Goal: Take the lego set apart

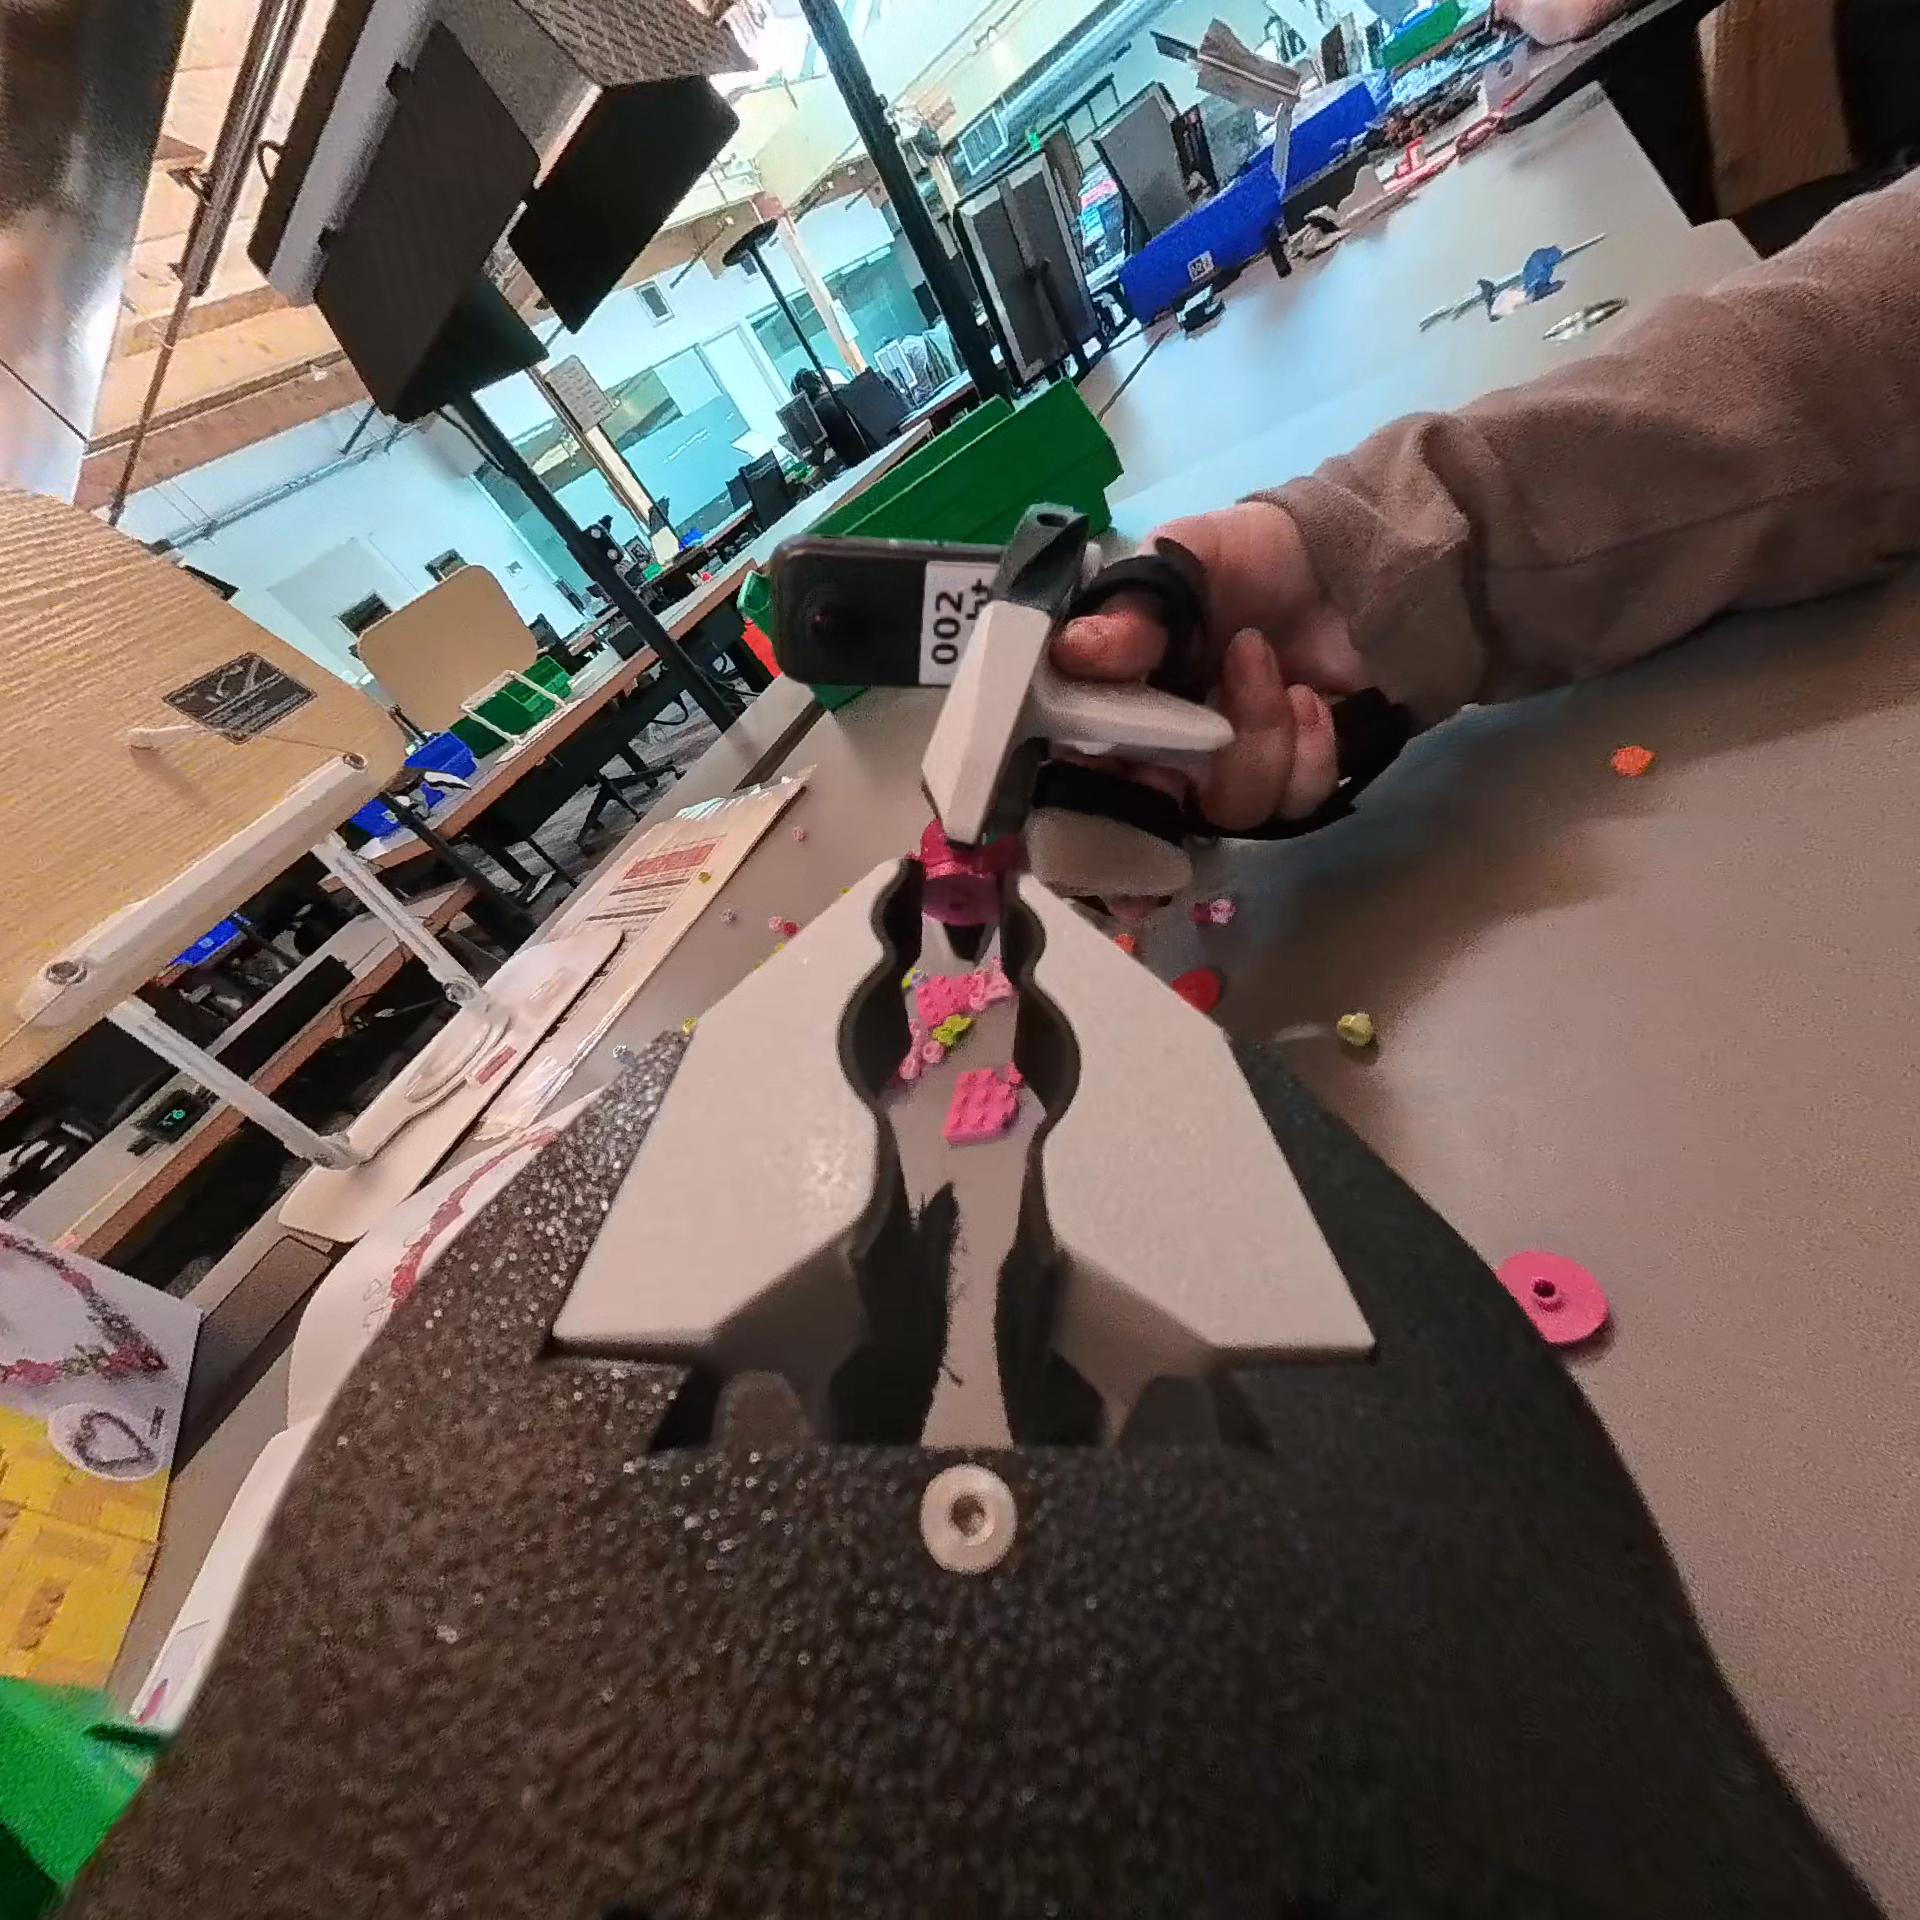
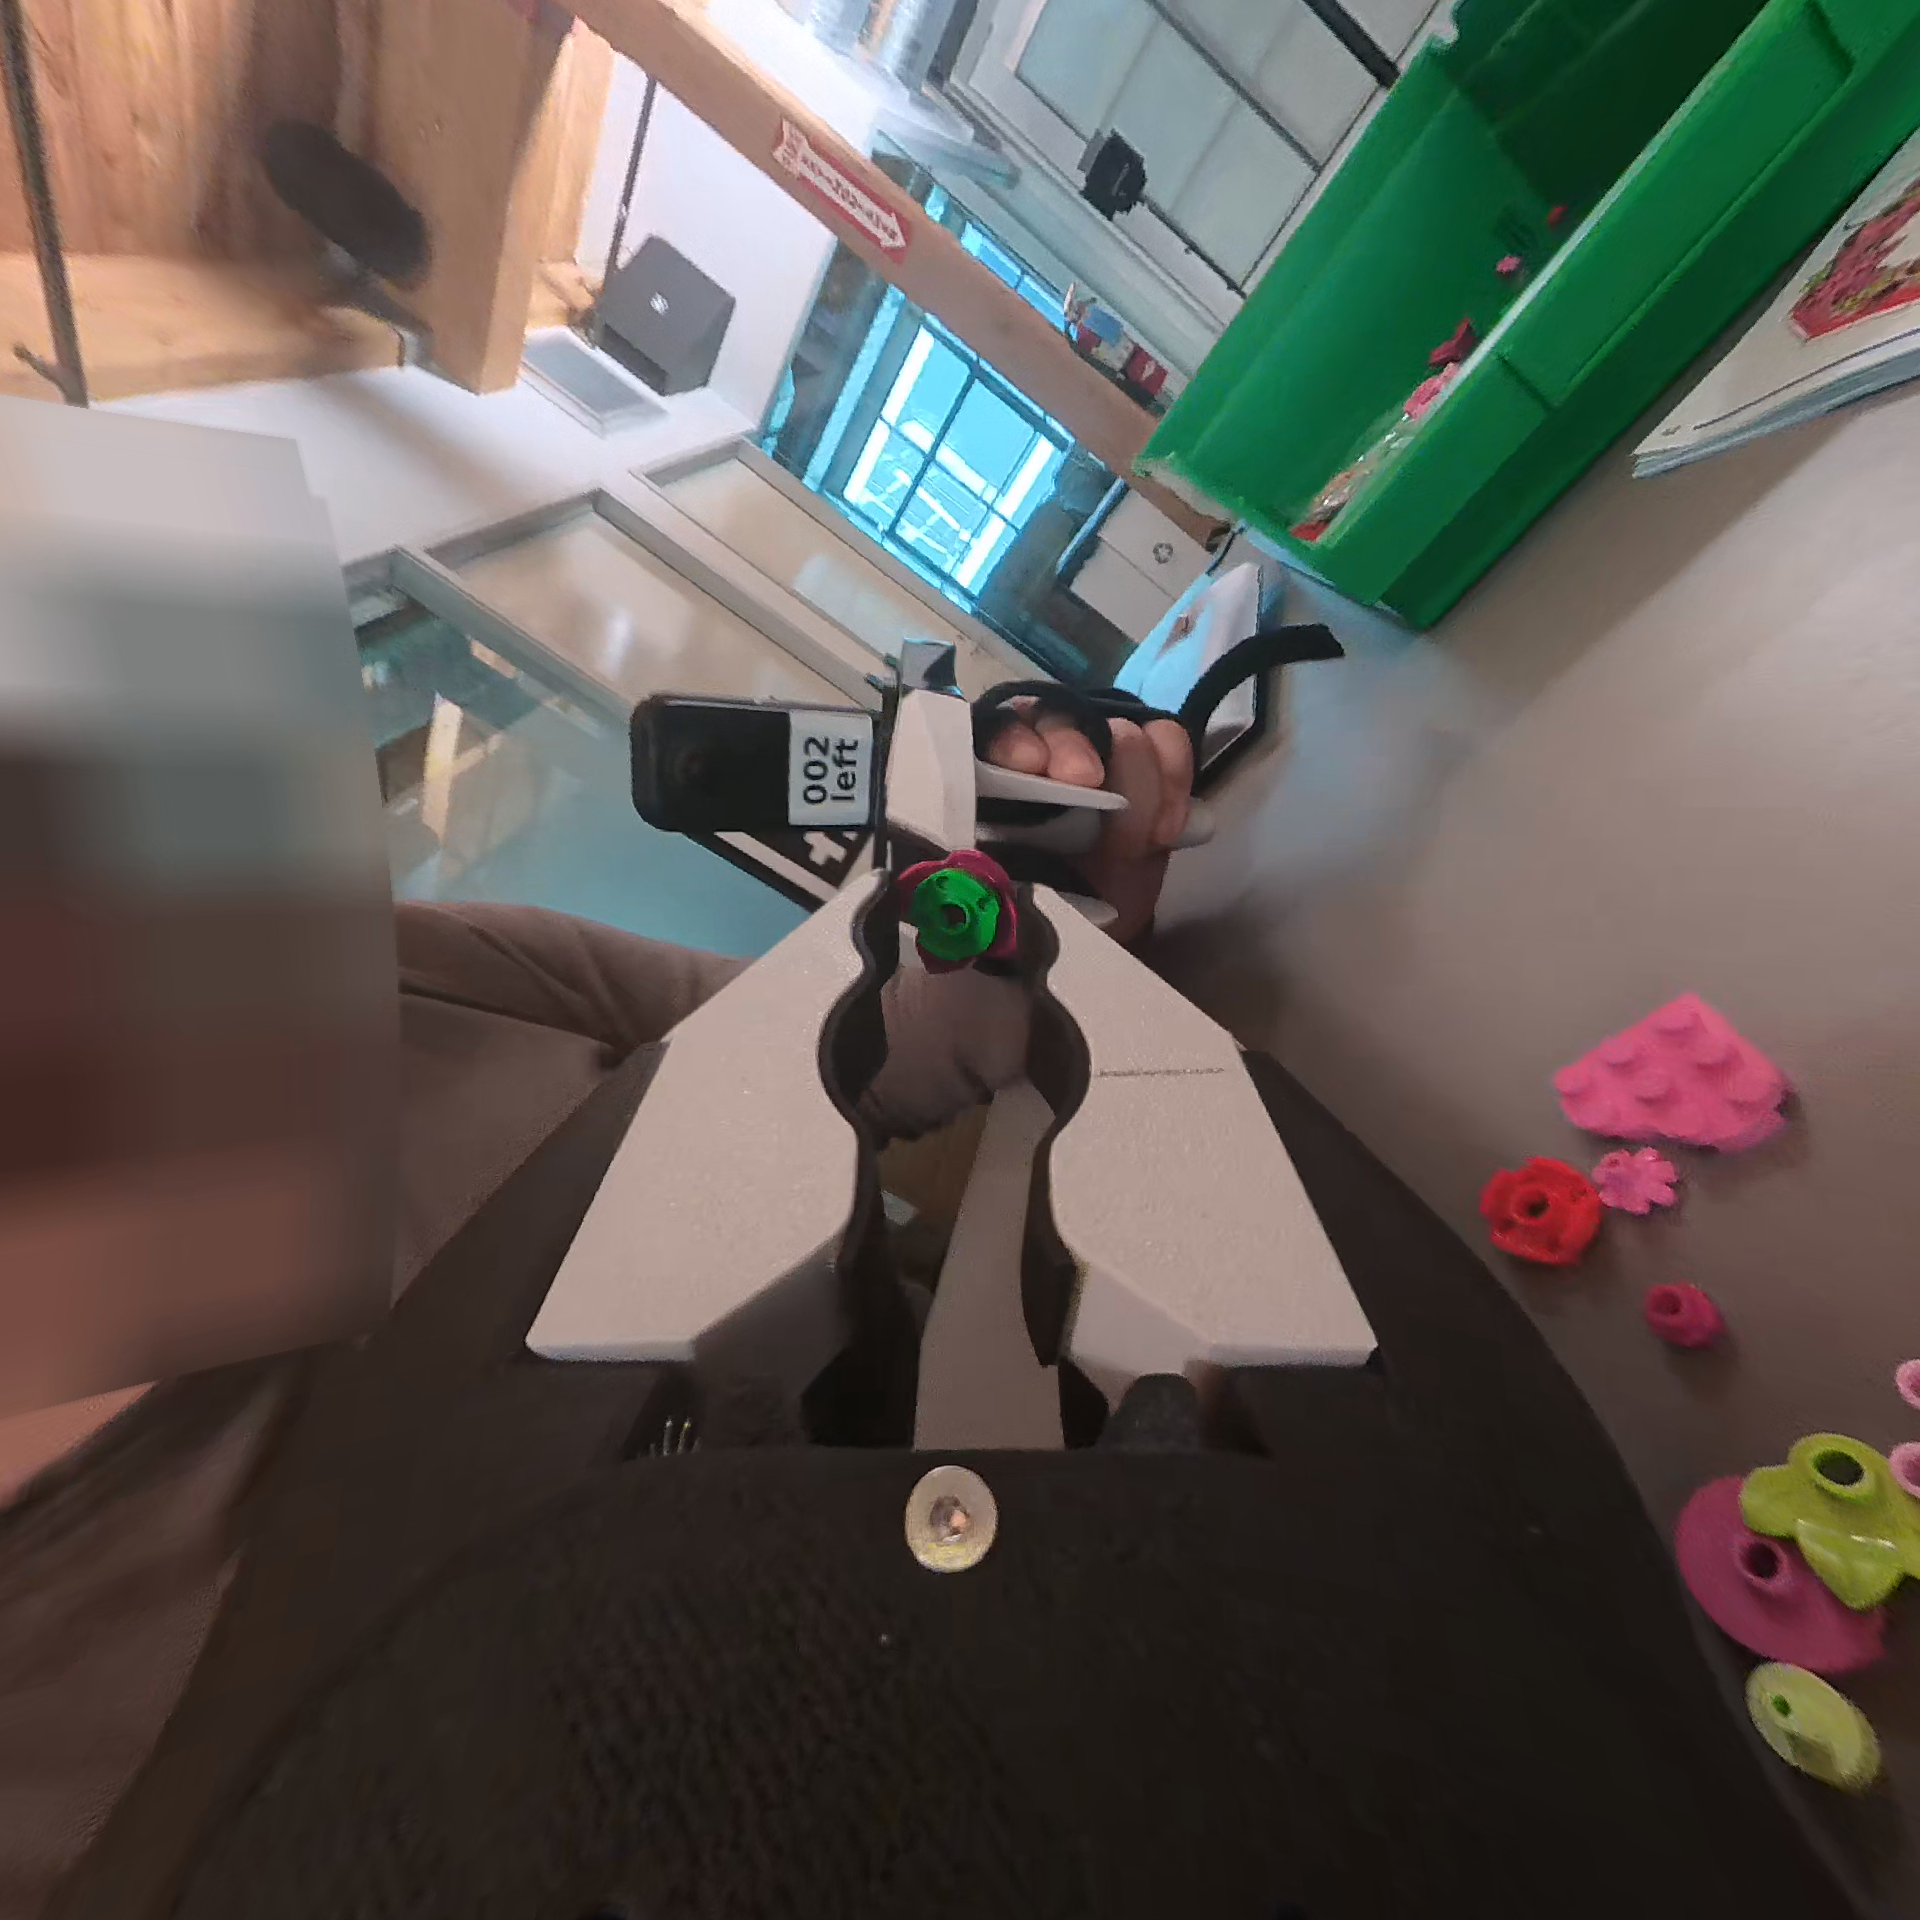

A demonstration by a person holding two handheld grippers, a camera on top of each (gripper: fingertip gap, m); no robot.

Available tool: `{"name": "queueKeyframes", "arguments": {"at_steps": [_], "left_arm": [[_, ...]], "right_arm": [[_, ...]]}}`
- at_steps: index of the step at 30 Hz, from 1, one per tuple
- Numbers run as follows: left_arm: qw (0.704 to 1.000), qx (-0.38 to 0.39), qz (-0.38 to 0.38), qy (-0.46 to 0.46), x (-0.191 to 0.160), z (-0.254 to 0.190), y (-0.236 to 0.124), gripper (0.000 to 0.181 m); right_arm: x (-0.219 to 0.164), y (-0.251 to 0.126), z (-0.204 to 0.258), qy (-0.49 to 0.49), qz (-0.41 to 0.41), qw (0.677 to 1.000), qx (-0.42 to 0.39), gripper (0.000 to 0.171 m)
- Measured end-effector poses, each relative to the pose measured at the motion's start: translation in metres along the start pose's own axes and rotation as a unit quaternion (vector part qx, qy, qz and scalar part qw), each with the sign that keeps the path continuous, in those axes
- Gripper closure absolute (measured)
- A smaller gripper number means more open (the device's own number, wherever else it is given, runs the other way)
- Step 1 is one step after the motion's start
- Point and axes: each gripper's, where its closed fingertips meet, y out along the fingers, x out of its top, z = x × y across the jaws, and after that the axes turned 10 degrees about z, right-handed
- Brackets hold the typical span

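Observation:
A small lego flower [image 1: 958, 885], magenta with a green round piece [image 2: 948, 914] on one end, is held in the air between both grippers. My left gripper [image 1: 961, 906] is shut on its magenta part. My right gripper [image 2: 954, 923] is shut on the same flower from the opposite side, with the green end facing its camera. In the left wrist view the right gripper [image 1: 1013, 836] comes in from the upper right, held by a hand in a grey sleeve. Loose pink plates [image 1: 982, 1107] lie on the grey table [image 1: 1558, 1039] below.
Loose pieces lie on the table: a pink plate [image 2: 1673, 1081], a red flower [image 2: 1538, 1210], a lime leaf [image 2: 1829, 1517] on a magenta disc [image 2: 1766, 1600], and a magenta disc [image 1: 1553, 1314]. A green bin [image 2: 1507, 312] and a booklet [image 2: 1787, 343] stand beyond. The tips of both grippers are at nearly the same place.

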Motion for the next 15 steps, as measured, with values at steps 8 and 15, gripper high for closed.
{"name": "queueKeyframes", "arguments": {"at_steps": [8, 15], "left_arm": [[1.0, -0.018, 0.019, 0.014, -0.001, -0.014, 0.0, 0.17], [0.999, -0.012, 0.045, 0.022, -0.008, -0.017, 0.002, 0.17]], "right_arm": [[-0.017, -0.002, 0.001, -0.022, 0.065, 0.997, -0.018, 0.151], [-0.022, -0.011, -0.003, -0.013, 0.084, 0.996, -0.04, 0.15]]}}
